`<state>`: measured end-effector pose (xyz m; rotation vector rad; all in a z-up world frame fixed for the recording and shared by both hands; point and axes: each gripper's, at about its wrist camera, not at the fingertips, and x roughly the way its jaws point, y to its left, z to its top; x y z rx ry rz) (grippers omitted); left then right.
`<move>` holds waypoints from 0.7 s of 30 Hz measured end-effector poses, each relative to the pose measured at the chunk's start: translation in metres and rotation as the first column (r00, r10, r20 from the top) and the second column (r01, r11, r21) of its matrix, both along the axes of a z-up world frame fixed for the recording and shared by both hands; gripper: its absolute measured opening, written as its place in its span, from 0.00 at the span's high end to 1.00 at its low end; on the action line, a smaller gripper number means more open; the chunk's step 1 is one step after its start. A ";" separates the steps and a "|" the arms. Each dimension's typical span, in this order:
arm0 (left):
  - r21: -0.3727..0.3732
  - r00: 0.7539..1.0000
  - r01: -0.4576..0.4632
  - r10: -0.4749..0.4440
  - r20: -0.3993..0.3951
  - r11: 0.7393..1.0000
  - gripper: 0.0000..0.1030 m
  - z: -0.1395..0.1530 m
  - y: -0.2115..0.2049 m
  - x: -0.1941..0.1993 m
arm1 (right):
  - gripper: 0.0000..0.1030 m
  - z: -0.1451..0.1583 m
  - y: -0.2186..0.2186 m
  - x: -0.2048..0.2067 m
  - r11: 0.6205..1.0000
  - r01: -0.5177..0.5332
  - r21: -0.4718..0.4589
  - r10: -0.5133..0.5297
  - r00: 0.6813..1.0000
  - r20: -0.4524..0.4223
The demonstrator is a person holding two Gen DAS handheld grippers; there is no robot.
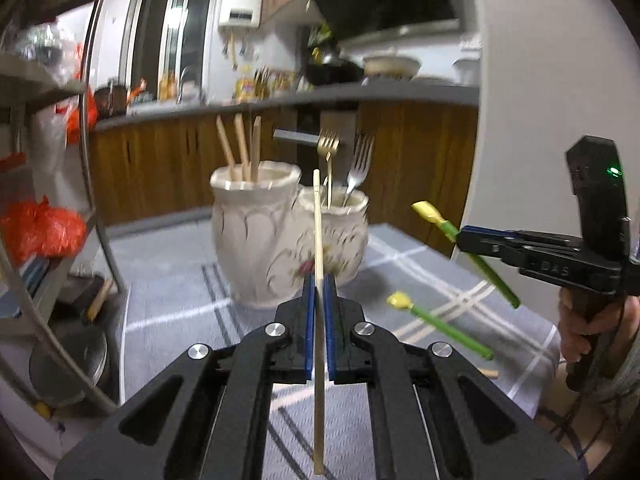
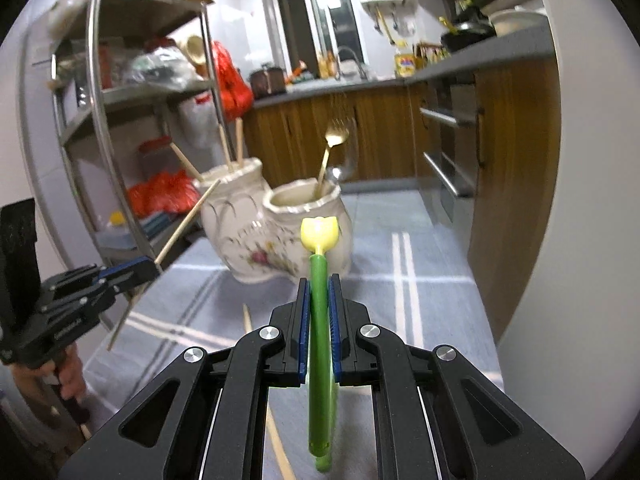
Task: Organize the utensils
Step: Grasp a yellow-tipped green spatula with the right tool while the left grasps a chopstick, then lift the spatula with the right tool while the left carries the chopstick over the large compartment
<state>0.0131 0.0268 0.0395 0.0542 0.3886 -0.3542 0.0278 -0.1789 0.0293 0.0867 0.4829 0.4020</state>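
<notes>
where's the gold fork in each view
Left wrist: the gold fork stands upper centre, tines up, in the nearer cup of the white holder, left of the silver fork.
Right wrist: the gold fork is centre, above the green utensil, leaning right out of the same cup.
Shared landmark: the chopsticks in the holder's other cup.

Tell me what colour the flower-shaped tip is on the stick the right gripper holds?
Pale yellow flower-shaped tip on a green plastic stick, clearest in the right wrist view.
</notes>
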 end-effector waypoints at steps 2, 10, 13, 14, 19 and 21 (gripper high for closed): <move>-0.010 0.999 -0.007 0.007 0.053 1.000 0.96 0.006 0.000 -0.005 | 0.90 0.006 0.002 0.004 1.000 0.000 0.005 0.000 1.000 0.022; -0.123 0.989 -0.014 0.032 0.145 0.992 0.96 0.043 0.025 -0.003 | 0.90 0.036 0.013 0.036 0.996 -0.017 0.083 0.005 0.991 0.133; -0.133 0.986 -0.023 0.044 0.162 0.991 0.96 0.055 0.030 0.004 | 0.90 0.040 0.017 0.048 0.994 -0.029 0.102 0.013 0.988 0.154; -0.136 0.985 -0.027 0.050 0.168 0.990 0.96 0.057 0.033 0.007 | 0.90 0.042 0.019 0.052 0.994 -0.032 0.105 0.015 0.987 0.159; -0.153 0.980 -0.056 0.083 0.180 0.987 0.96 0.067 0.047 0.035 | 0.90 0.056 0.023 0.076 0.987 -0.058 0.152 0.027 0.980 0.195; -0.200 0.981 -0.053 0.089 0.174 0.978 0.96 0.071 0.057 0.051 | 0.90 0.059 0.025 0.083 0.982 -0.069 0.176 0.031 0.977 0.210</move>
